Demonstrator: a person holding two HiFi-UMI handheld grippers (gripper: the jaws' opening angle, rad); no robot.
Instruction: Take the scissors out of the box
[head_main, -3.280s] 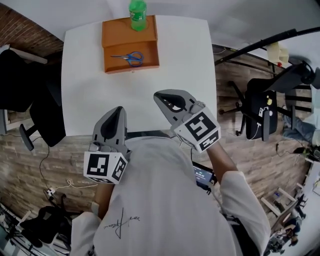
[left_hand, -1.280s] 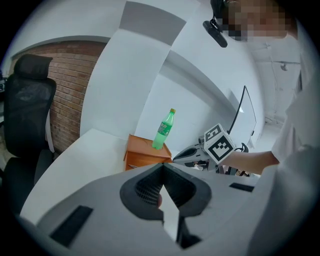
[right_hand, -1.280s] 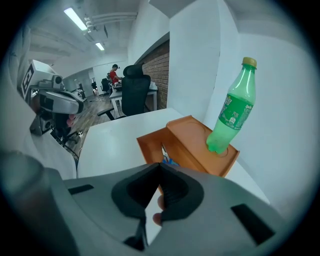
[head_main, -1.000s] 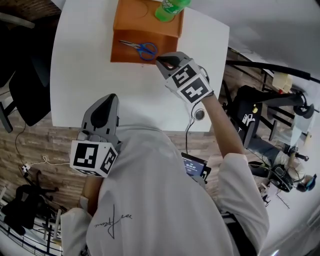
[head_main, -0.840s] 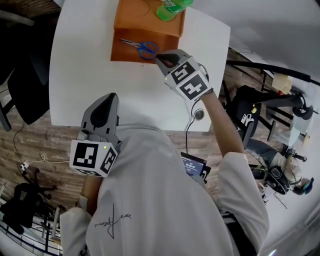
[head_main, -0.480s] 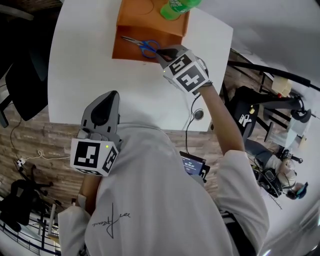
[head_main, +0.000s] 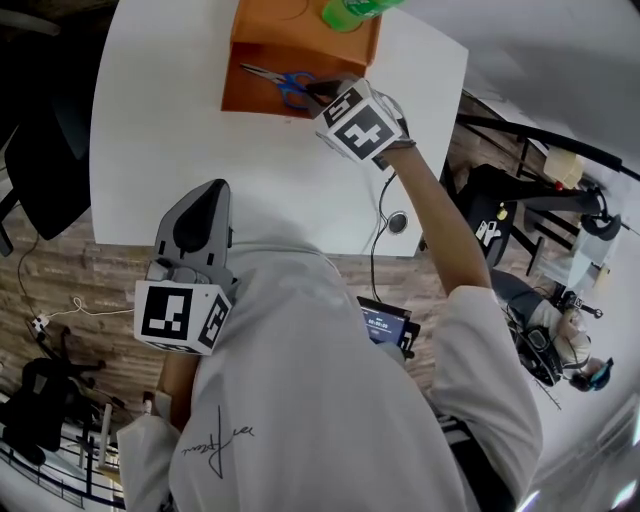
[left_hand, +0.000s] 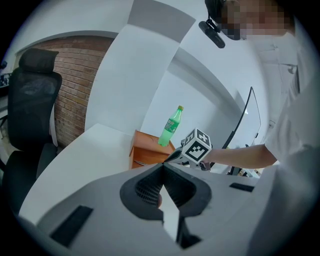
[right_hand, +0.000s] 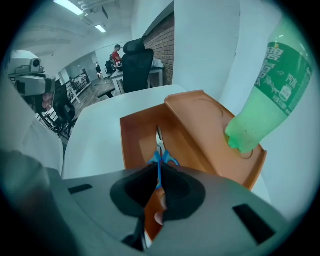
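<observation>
"What carries everything?"

"A smooth white rectangular bench (head_main: 160, 120), filling the upper left of the head view."

"And directly on it?"

"An open orange rectangular box (head_main: 255, 99) at the top centre, at the far edge. A small round grey fitting (head_main: 398, 222) sits near the lower right corner."

The right hand-held gripper (head_main: 318, 92), jaws opening, apparently straddles the scissors (head_main: 272, 77) in the orange box (head_main: 245, 101).

The blue-handled scissors (head_main: 277, 79) are lying flat and closed inside the open orange box (head_main: 247, 102). Their metal blades are pointing left. The box is sitting at the top centre of the head view on the white surface (head_main: 160, 150).
</observation>
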